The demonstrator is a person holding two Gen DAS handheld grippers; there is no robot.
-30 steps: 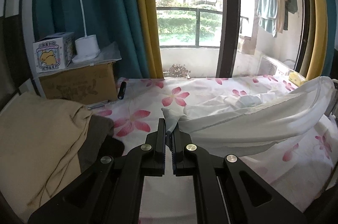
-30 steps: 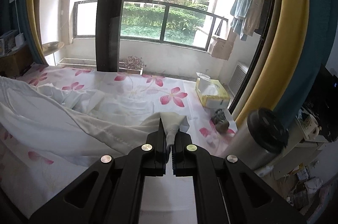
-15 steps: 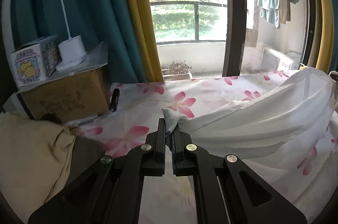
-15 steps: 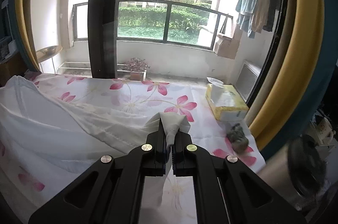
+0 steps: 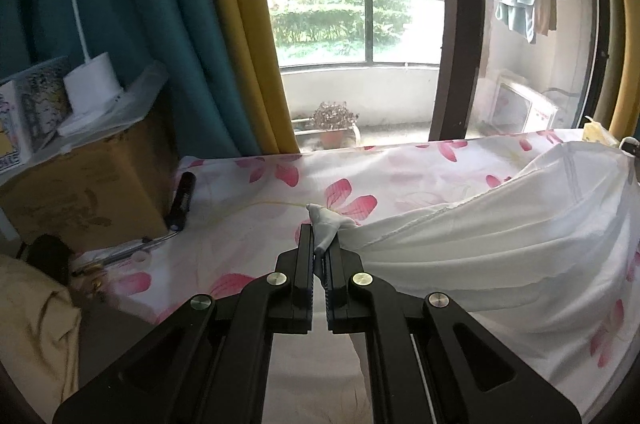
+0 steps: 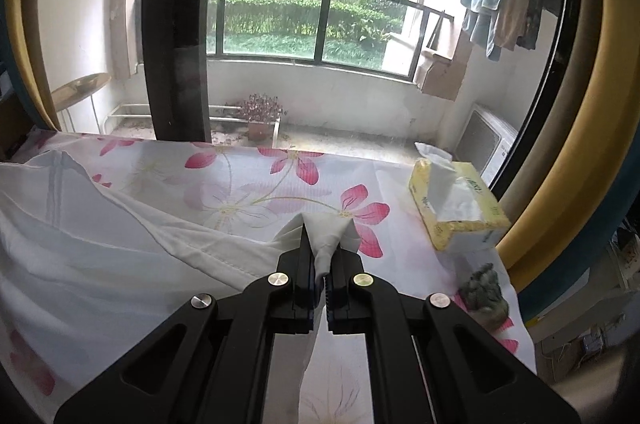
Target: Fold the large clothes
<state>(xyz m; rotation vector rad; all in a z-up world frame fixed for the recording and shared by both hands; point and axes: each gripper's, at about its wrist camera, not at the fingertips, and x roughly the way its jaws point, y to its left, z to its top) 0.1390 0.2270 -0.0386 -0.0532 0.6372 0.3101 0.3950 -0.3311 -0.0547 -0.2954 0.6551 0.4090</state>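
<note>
Evidently the white garment (image 5: 500, 244) was hanging slack between my two grippers above the flowered bedsheet (image 5: 400, 164), one corner in each, so that its top edge ran as a straight line to fold along. My left gripper (image 5: 319, 244) had its fingers pressed together on a bunched corner, the cloth trailing off toward three o'clock in that view. My right gripper (image 6: 319, 252) was pinching the opposite corner, with the fabric running toward nine o'clock. I judged the wide hold was meant to spread the piece before laying it down. A tissue box (image 6: 456, 208) sat at two o'clock of the right gripper, a cardboard box (image 5: 80, 184) at ten o'clock of the left.
</note>
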